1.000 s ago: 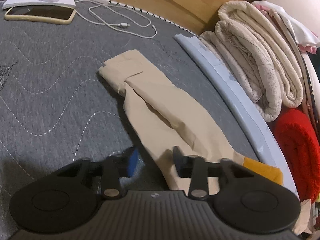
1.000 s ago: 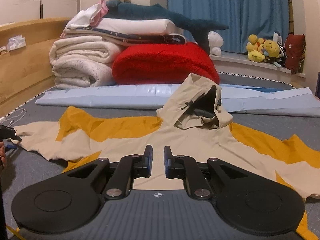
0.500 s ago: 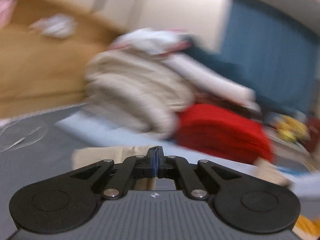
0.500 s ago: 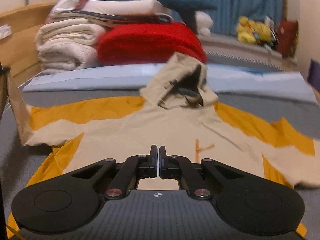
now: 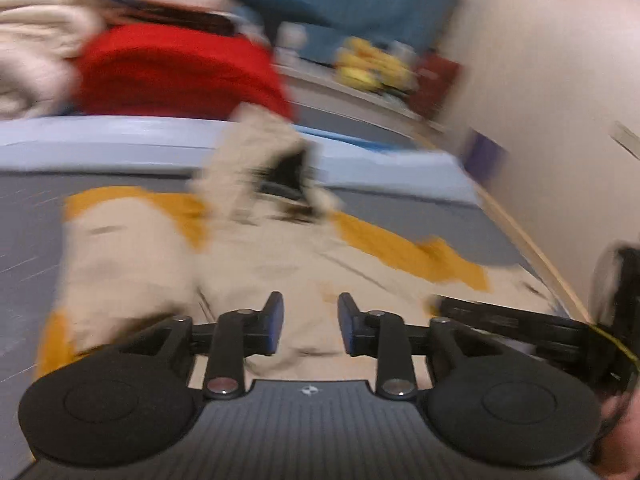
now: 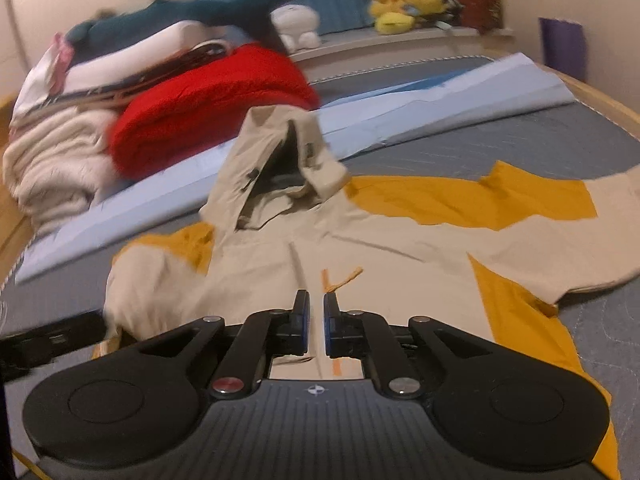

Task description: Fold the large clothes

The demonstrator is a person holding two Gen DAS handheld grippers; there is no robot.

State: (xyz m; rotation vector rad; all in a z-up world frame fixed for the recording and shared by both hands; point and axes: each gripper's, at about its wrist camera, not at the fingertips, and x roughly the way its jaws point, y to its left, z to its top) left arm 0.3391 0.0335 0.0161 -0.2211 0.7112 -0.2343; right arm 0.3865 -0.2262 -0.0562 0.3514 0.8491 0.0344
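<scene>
1. Work surface: a grey quilted mattress (image 6: 500,140) with a wooden edge along its right side.
2. Task item: a beige hooded jacket with mustard-yellow panels (image 6: 380,248) lies spread flat on the mattress, front side up, directly ahead of both tools. Its hood (image 6: 288,160) stands up at the far end, with the dark lining visible.
3. Jacket, right side: the right sleeve (image 6: 560,216) extends flat toward the right mattress edge.
4. Jacket, left side: the left sleeve (image 6: 152,284) is bunched in a loose fold on the left part of the body. In the left wrist view this area is heavily blurred.
5. Left gripper (image 5: 310,322): the jaws are opening, with a clear gap between the blue pads. Nothing is between them; beige fabric shows below the gap.
6. Right gripper (image 6: 316,326): the jaws are opening from a near-closed position, with only a narrow slit between the pads. Nothing is between them. It hangs above the centre of the jacket, near an orange drawcord (image 6: 340,278).
7. Background: a red fleece blanket (image 6: 208,100), a stack of cream folded bedding (image 6: 52,152), a folded light-blue sheet (image 6: 400,104), a dark teal plush shark (image 6: 192,12) and yellow plush toys (image 6: 404,4) lie beyond the jacket.
</scene>
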